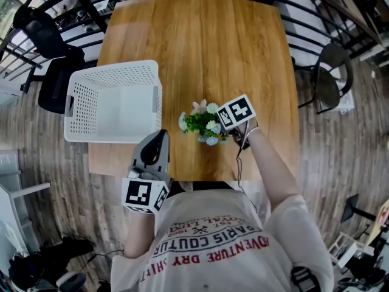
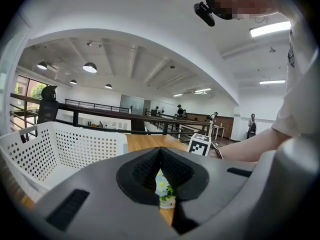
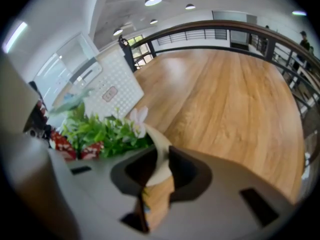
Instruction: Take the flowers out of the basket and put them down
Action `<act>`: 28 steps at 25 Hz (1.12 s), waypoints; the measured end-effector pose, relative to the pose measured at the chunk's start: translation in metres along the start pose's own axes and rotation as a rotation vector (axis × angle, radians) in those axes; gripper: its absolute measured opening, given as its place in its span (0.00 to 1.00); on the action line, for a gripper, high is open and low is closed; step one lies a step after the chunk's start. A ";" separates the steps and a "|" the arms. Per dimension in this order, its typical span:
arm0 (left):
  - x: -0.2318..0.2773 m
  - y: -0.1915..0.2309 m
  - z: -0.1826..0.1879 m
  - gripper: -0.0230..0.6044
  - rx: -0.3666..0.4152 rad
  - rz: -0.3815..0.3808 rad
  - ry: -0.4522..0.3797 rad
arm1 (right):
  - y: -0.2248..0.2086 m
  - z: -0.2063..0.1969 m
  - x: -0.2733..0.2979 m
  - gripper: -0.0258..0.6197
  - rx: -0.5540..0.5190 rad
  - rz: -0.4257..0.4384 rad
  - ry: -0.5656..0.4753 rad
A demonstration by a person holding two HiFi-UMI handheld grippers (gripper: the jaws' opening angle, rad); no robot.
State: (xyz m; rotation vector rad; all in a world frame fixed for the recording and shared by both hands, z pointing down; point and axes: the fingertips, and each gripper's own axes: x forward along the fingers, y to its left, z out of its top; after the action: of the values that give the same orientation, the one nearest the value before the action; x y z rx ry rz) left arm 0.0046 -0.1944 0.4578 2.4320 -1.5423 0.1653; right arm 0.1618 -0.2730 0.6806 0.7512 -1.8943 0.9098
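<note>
In the right gripper (image 3: 161, 159), the flowers (image 1: 203, 123) are being grasped by their pot (image 3: 159, 141) rim, standing on the surface (image 1: 243, 53); the left gripper (image 1: 159, 137) is hovering clenched, empty, the basket (image 1: 115, 66) sitting ahead-left.

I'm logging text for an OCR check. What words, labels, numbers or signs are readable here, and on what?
"PARIS COUTURE": on the person's T-shirt, upside down in the head view.
"ADVENTURE DRY SHI": line below it on the same T-shirt; the end is lost in a fold.
Smaller print line on the T-shirt: too small to read.
Red label on the white basket: blurred, unreadable.
Marker cubes: black-and-white patterns only, no words.
</note>
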 end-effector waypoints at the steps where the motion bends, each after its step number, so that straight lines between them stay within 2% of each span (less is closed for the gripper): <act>1: 0.000 -0.001 0.002 0.08 0.004 -0.002 -0.004 | 0.000 0.000 -0.001 0.19 -0.005 -0.013 0.002; 4: -0.003 0.002 0.009 0.08 0.016 0.000 -0.021 | -0.003 0.001 -0.004 0.21 -0.029 -0.079 -0.012; 6: -0.006 0.006 0.014 0.08 0.017 -0.003 -0.027 | -0.004 0.006 -0.009 0.28 -0.064 -0.122 -0.049; 8: -0.008 0.008 0.017 0.08 0.019 -0.018 -0.026 | -0.001 0.013 -0.018 0.33 -0.079 -0.131 -0.088; 11: -0.009 0.012 0.023 0.08 0.032 -0.053 -0.031 | 0.002 0.021 -0.037 0.34 -0.046 -0.139 -0.129; 13: -0.010 0.017 0.031 0.08 0.041 -0.071 -0.042 | 0.003 0.028 -0.053 0.31 -0.024 -0.169 -0.165; 15: -0.012 0.022 0.039 0.08 0.049 -0.087 -0.053 | 0.006 0.038 -0.073 0.23 0.011 -0.209 -0.217; 19: -0.018 0.031 0.048 0.08 0.064 -0.116 -0.061 | 0.027 0.058 -0.117 0.13 0.055 -0.262 -0.388; 28: -0.034 0.065 0.069 0.08 0.077 -0.112 -0.086 | 0.112 0.095 -0.183 0.09 -0.103 -0.320 -0.741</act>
State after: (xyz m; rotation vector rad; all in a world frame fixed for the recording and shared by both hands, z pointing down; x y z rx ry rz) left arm -0.0713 -0.2102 0.3941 2.6103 -1.4544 0.1016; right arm 0.1103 -0.2645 0.4513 1.4147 -2.3184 0.3368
